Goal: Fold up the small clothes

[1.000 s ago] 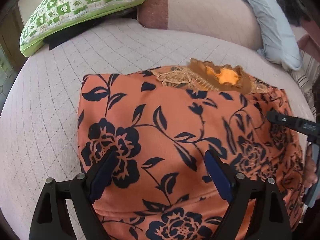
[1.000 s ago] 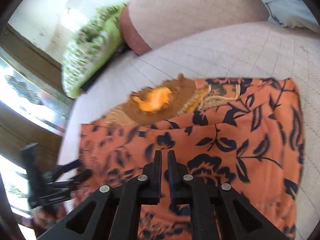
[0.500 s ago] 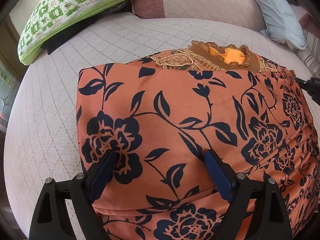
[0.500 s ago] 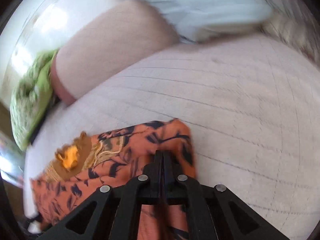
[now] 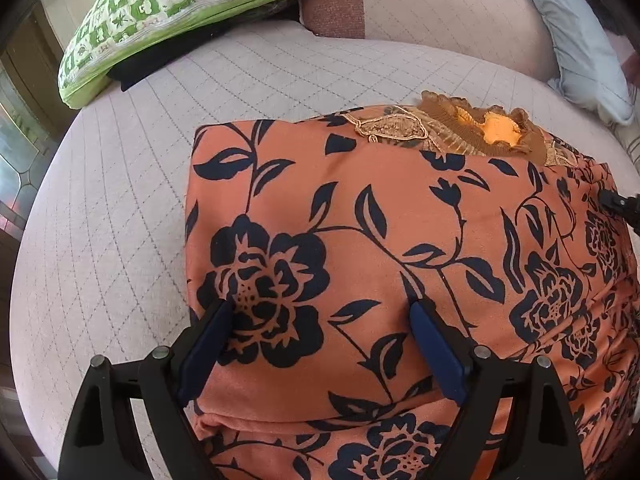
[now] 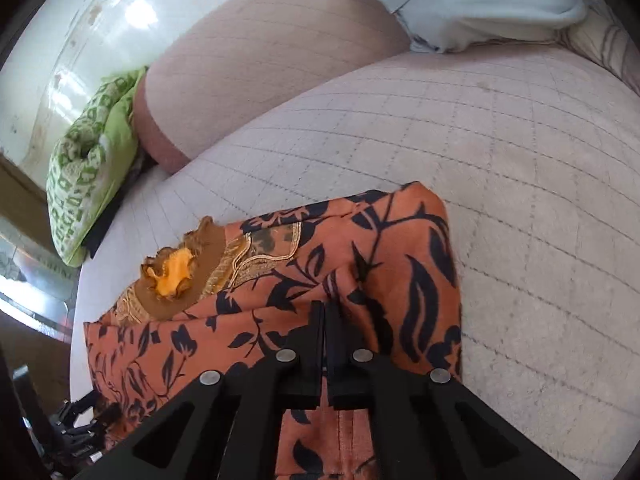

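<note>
An orange garment with a dark floral print point(image 5: 392, 240) lies folded on a pale quilted cushion point(image 5: 120, 208). A brown and gold ruffled neckline point(image 5: 480, 128) shows at its far edge. My left gripper point(image 5: 320, 316) is open, its blue-padded fingers point(image 5: 204, 344) resting low over the near part of the cloth. In the right wrist view the garment point(image 6: 400, 264) is bunched into a raised fold. My right gripper point(image 6: 325, 312) is shut on that fold at the garment's right side. The right gripper's tip shows in the left wrist view point(image 5: 618, 204).
A green and white patterned pillow point(image 5: 172, 12) lies at the back left on a dark item point(image 5: 160, 64). A pale blue pillow point(image 5: 580, 32) lies at the back right. A pink backrest point(image 6: 272, 52) rises behind the cushion. A window is at the far left.
The right gripper has swung round from over the cloth's middle to its right edge, pinching up a fold. The left gripper stays open and has barely moved.
</note>
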A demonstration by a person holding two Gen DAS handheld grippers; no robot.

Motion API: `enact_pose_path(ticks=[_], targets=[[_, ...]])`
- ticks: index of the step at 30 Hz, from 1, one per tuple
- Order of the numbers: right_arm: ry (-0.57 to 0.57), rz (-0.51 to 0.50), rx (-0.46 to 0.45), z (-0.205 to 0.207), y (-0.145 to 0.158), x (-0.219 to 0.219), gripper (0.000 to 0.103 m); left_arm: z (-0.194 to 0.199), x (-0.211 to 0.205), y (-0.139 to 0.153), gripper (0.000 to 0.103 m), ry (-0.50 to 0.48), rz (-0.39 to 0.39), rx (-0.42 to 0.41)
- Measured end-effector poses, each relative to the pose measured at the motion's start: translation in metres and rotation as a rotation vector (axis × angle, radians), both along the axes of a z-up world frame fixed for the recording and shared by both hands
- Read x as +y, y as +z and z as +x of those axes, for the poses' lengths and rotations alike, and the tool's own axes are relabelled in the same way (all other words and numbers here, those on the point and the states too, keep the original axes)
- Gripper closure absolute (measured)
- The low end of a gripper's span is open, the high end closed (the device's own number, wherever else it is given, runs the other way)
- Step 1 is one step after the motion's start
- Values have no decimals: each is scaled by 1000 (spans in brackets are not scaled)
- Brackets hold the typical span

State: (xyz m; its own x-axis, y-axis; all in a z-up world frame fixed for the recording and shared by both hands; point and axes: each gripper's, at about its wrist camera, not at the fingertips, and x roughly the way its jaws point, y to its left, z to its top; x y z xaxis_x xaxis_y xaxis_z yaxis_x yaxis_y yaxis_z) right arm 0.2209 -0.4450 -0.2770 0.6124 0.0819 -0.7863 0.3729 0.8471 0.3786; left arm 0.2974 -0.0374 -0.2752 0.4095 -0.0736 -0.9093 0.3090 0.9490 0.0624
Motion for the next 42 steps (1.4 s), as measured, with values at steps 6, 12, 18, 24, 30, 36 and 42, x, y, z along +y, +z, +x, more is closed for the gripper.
enact_pose_path(ticks=[6, 12, 18, 24, 30, 36, 42], targets=[[173, 13, 32, -16, 5, 38, 96, 1, 12, 4, 13, 20, 1, -17], [187, -3, 90, -44, -6, 43, 97, -9, 13, 0, 10, -16, 49, -27], [104, 23, -27, -140, 26, 27, 97, -28, 34, 11, 9, 25, 5, -16], [-24, 110, -112, -230, 46, -2, 56, -82, 86, 30, 9, 114, -37, -62], [-57, 160, -67, -290, 51, -10, 34, -159, 130, 38, 9, 151, -150, -33], [-18, 205, 72, -320, 41, 3, 34, -216, 153, 49, 9, 116, -116, 10], [-44, 278, 219, -332, 7, 20, 34, -244, 175, 57, 9, 158, -162, 59]])
